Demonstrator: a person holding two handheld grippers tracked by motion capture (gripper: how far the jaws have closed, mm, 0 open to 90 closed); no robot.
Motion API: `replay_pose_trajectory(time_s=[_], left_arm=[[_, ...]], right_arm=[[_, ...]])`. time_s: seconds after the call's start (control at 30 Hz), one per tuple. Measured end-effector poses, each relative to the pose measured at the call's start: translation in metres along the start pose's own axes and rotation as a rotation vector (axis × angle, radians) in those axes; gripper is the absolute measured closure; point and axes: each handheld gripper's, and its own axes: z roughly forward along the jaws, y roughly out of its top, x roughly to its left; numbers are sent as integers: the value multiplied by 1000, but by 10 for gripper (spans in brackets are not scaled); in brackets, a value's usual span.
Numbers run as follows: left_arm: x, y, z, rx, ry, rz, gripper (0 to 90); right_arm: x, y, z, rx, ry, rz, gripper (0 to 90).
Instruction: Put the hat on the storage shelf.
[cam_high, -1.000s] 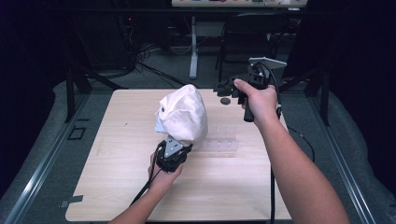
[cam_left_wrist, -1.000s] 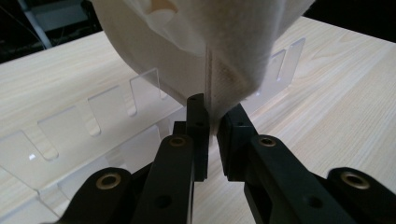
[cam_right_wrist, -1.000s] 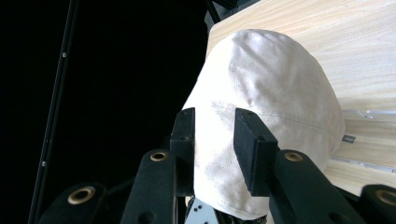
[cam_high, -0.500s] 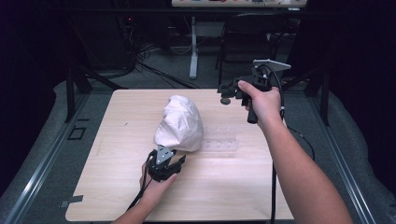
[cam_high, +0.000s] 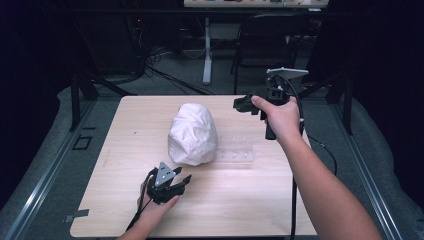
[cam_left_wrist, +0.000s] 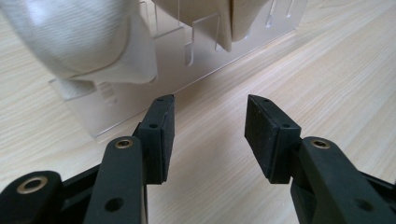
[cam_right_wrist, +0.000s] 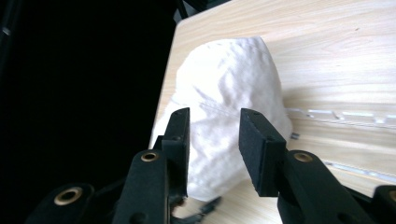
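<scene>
Both grippers empty, jaws apart: left gripper (cam_high: 181, 180) wide, right gripper (cam_high: 239, 104) approx halfway. White cap (cam_high: 192, 134) sits on clear stand (cam_high: 239, 155), just ahead of left pads (cam_left_wrist: 164, 126). Prob light, floppy fabric; I'd pinch the brim edge.

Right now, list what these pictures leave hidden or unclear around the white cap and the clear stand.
- Clear stand, high view: its left part lies under the white cap, so the way the cap sits on it is hidden.
- Cap, left gripper view: cut off by the top edge.
- Stand, right gripper view: transparent, only faint edges show.
- Left gripper, high view: too small to judge its gap.
</scene>
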Motion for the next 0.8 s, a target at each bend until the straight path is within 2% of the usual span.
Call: replay_pose_trajectory(time_s=[0.17,0.27,0.37,0.5,0.67,0.77,0.8], left_arm=[[10,-7,-10,0,2,-13,531],[17,-14,-15,14,4,-27,515],[23,-20,-18,24,18,-23,500],[32,-21,-18,16,21,-67,484],[33,-22,-16,14,0,-89,484],[32,-20,-15,7,-6,-81,484],[32,-20,-14,5,-7,-85,484]], right_arm=[[-3,-12,1,-2,-74,-63,614],[-11,-23,1,4,-100,-89,599],[-20,-34,3,9,-136,-120,591],[-35,-53,6,19,-144,-146,577],[-56,-81,11,17,-217,-223,557],[-70,-98,13,0,-243,-264,526],[-78,-106,14,-3,-267,-292,512]])
